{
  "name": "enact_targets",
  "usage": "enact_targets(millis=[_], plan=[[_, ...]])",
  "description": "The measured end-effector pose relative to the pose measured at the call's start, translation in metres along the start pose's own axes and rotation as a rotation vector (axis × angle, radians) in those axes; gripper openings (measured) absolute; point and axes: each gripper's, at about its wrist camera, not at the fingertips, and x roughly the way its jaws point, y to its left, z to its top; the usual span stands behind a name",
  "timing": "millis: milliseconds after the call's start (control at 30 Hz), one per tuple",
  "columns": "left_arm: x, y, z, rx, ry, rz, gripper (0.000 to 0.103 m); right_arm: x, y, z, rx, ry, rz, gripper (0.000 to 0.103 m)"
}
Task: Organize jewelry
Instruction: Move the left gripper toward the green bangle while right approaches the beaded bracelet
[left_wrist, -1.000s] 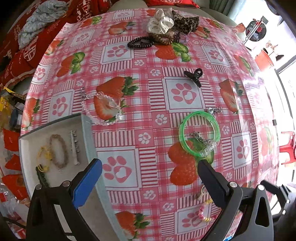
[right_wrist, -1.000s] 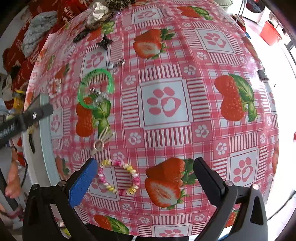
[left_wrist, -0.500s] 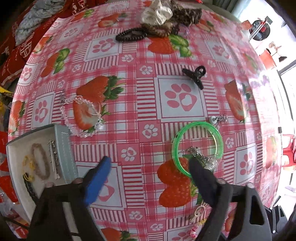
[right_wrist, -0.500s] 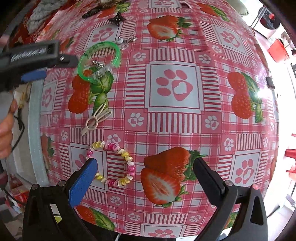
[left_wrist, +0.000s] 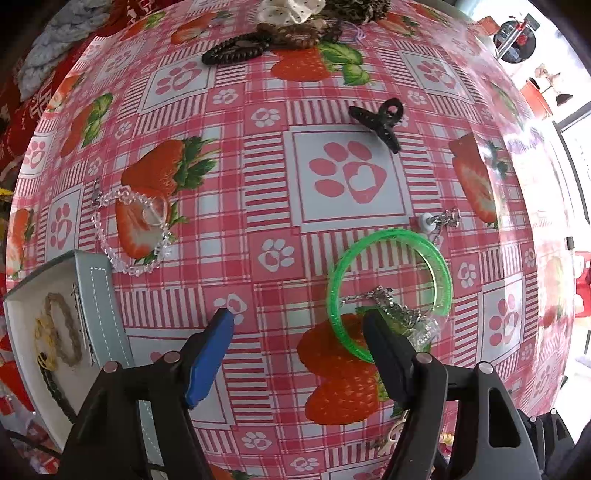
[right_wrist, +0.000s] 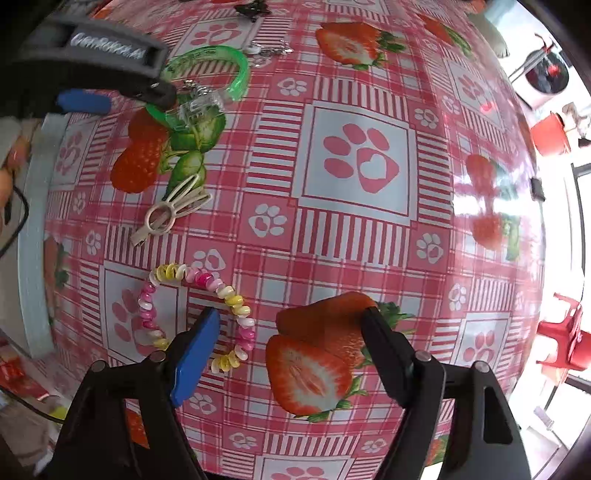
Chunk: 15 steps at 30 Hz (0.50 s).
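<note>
Two half-closing, empty grippers: left gripper (left_wrist: 297, 328) should straddle the translucent green plastic bangle (left_wrist: 388, 291) mid-table, right gripper (right_wrist: 290, 326) the pink-and-yellow coiled bracelet (right_wrist: 195, 314) near the table's edge, before squeezing.

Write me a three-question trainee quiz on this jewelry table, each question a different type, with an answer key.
1. True or false: the green bangle already lies inside the tray.
2. Multiple choice: which item does the blue finger of the right hand-held gripper overlap? A) black hair clip B) pink and yellow coil bracelet C) clear bead bracelet
3. Fill in: the black finger of the left hand-held gripper reaches over the rim of the green ____.

Key: 1 false, it lies on the tablecloth; 2 B; 3 bangle.
</note>
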Motion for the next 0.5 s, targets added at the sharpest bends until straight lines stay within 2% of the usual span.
enact_targets(millis=[67, 133, 233, 333, 367, 467, 500], plan=[[0.000, -0.005, 0.000, 0.013, -0.002, 0.014, 0.069, 0.000, 0.003, -0.001, -0.016, -0.005, -0.002, 0.074], [0.000, -0.012, 0.003, 0.029, -0.002, 0.007, 0.061, -0.003, 0.009, -0.003, -0.038, -0.010, -0.006, 0.067], [-0.001, -0.020, 0.004, 0.051, -0.003, 0.004, 0.047, -0.004, 0.019, -0.004, -0.063, -0.016, -0.006, 0.061], [-0.006, -0.027, 0.005, 0.068, -0.003, -0.005, 0.030, -0.003, 0.029, -0.005, -0.063, -0.013, -0.001, 0.056], [-0.007, -0.029, 0.005, 0.073, -0.003, -0.013, 0.020, -0.004, 0.029, -0.005, -0.064, -0.013, 0.001, 0.055], [-0.009, -0.031, 0.002, 0.073, 0.001, -0.045, 0.013, -0.007, 0.037, -0.008, -0.079, -0.023, 0.001, 0.040], [-0.011, -0.030, 0.001, 0.071, 0.000, -0.053, 0.012, -0.008, 0.039, -0.007, -0.084, -0.027, 0.000, 0.029]])
